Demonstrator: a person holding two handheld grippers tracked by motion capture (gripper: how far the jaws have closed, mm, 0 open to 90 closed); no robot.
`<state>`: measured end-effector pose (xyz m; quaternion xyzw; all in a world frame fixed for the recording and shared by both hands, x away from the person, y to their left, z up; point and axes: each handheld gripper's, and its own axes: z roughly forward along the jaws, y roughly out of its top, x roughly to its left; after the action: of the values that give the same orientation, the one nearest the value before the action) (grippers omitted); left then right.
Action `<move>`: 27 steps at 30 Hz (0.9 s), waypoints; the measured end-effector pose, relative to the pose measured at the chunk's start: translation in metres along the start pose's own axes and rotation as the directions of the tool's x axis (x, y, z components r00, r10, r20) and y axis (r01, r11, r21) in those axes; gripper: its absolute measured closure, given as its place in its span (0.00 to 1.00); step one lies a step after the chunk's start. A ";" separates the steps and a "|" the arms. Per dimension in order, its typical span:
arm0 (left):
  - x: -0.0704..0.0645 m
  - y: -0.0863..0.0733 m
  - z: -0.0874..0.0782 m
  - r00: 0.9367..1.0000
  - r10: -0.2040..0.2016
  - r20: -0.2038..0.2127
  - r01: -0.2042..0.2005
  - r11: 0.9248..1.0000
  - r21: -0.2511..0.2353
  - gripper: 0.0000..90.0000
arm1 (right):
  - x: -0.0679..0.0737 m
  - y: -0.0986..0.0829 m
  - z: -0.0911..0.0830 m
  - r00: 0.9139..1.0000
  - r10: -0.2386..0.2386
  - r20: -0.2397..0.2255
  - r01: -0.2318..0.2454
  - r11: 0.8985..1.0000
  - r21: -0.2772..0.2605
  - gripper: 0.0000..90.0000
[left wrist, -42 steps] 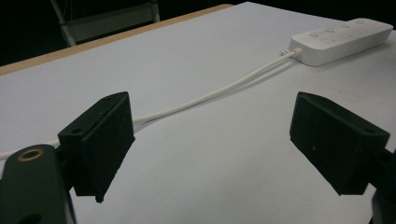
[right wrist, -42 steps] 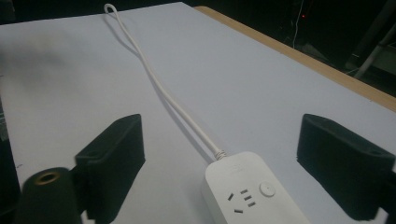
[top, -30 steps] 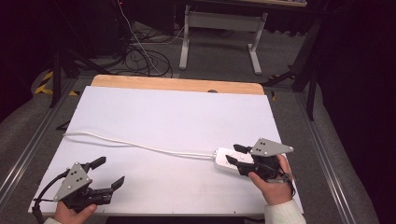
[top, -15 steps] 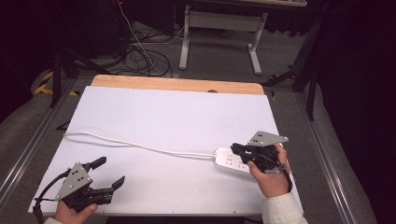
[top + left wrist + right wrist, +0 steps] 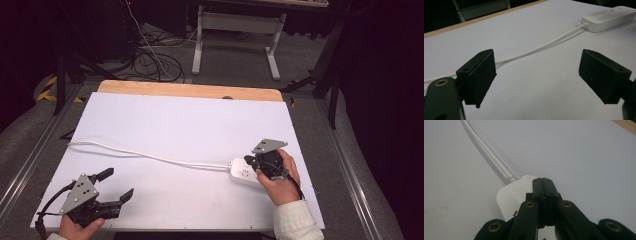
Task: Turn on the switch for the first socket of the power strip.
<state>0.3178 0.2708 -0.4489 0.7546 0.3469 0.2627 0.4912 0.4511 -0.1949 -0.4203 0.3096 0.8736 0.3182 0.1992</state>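
Observation:
A white power strip (image 5: 241, 173) lies flat at the table's right, and its white cable (image 5: 150, 156) trails left across the white table top (image 5: 200, 120). My right gripper (image 5: 252, 162) is shut and empty, its tips resting over the strip's cable end. In the right gripper view the closed tips (image 5: 542, 181) sit above the power strip (image 5: 510, 195), where the cable (image 5: 487, 153) enters. My left gripper (image 5: 117, 185) stands open near the front left edge, holding nothing. Its view shows the wide-apart gripper (image 5: 541, 72), the cable (image 5: 536, 48) and the power strip (image 5: 609, 17) beyond.
A wooden strip (image 5: 190, 90) edges the table's far side. Behind it on the floor are tangled black cables (image 5: 150, 60) and a grey table frame (image 5: 235, 30). Metal rails (image 5: 30, 160) run along both sides of the table.
The right gripper has shut and shifted a little left and up onto the power strip's cable end. The left gripper has stayed put.

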 end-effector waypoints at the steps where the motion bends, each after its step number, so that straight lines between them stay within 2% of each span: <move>1: 0.000 0.000 0.000 1.000 0.004 0.000 -0.004 1.000 0.000 0.17 | -0.001 0.000 0.002 1.000 0.005 -0.002 -0.005 1.000 0.002 1.00; 5: 0.000 0.000 0.000 1.000 0.004 -0.001 -0.004 1.000 0.000 0.17 | -0.003 -0.003 0.010 1.000 0.023 -0.002 -0.023 1.000 0.021 1.00; 14: 0.000 0.000 0.000 1.000 0.004 -0.002 -0.004 1.000 0.001 0.17 | -0.004 -0.006 0.017 1.000 0.014 0.012 -0.015 0.998 0.063 1.00; 27: 0.000 0.000 0.000 1.000 0.004 -0.003 -0.004 1.000 0.001 0.17 | -0.006 -0.010 0.024 0.999 0.031 0.012 -0.032 0.996 0.078 1.00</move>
<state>0.3179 0.2710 -0.4488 0.7553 0.3462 0.2644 0.4896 0.4648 -0.1945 -0.4438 0.3325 0.8793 0.2855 0.1865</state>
